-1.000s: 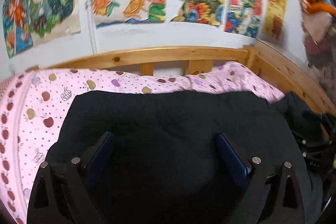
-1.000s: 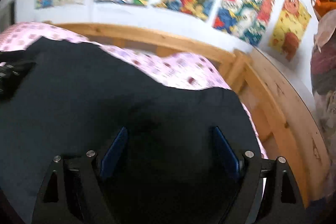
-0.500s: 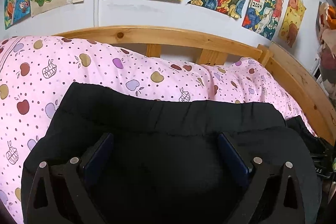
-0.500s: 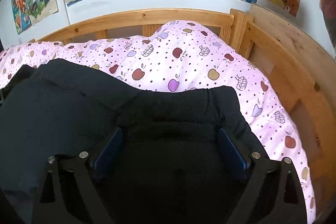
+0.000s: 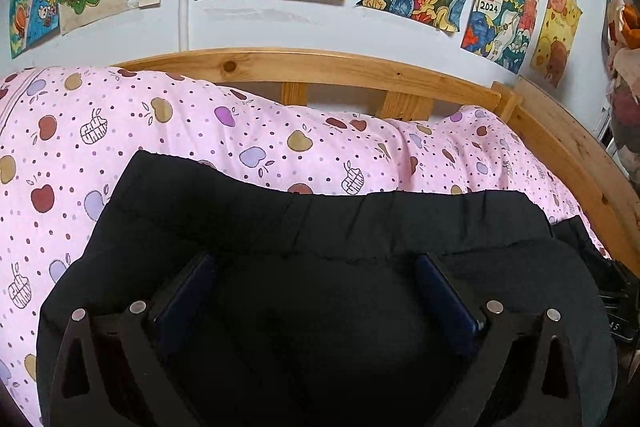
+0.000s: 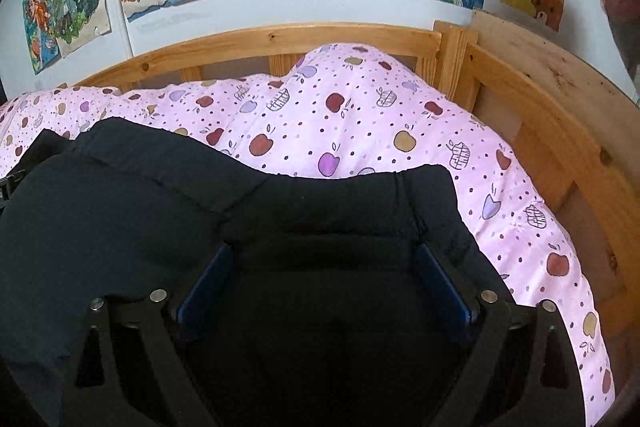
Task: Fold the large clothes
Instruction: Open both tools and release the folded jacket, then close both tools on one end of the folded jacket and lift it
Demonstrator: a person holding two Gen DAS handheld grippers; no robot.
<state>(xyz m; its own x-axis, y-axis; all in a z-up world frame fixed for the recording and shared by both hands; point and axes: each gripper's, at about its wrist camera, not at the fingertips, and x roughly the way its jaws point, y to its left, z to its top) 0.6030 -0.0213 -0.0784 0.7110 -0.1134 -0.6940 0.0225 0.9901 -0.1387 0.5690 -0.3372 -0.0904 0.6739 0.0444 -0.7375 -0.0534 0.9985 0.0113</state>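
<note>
Garment (image 6: 132,227) (black, folded) lies under both spread tools, left (image 5: 316,291) and right (image 6: 324,279), on quilt (image 6: 360,131).

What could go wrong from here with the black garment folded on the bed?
1. The folded top layer of the black garment bulges under both sets of open fingers, so it may spring back or slide once they lift away.
2. Its far edge lies uneven across the lumpy pink quilt, so the next fold could come out crooked.
3. Black fingers on black cloth are hard to tell apart; a snag could go unnoticed.
</note>
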